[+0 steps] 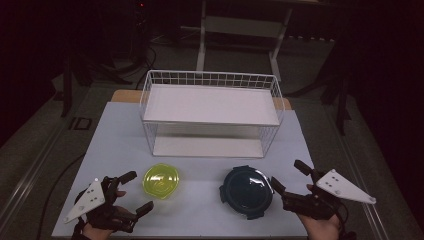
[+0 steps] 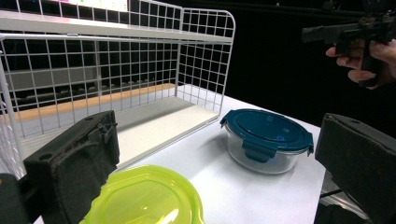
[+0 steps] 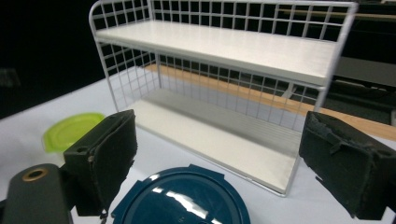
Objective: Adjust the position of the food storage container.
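both tools (image 1: 131, 192) (image 1: 290, 176) gape, released, beside yellow-lidded (image 1: 161, 181) and blue-lidded (image 1: 246, 191) containers.

A yellow-green lid (image 1: 161, 181) is glowing translucent on the pale grey-white table (image 1: 120, 145), while the dark teal lid (image 1: 246, 191) beside it is topping a clear glass container (image 2: 261, 156) and catching white glints. The wire rack (image 1: 210, 112) is showing white all over, its sides forming a grid of small squares around two plain white shelves. Both grippers, the left gripper (image 1: 131, 192) and the right gripper (image 1: 290, 176), are showing black fingers (image 2: 74, 163) and carrying light grey triangular plates against dark surroundings.
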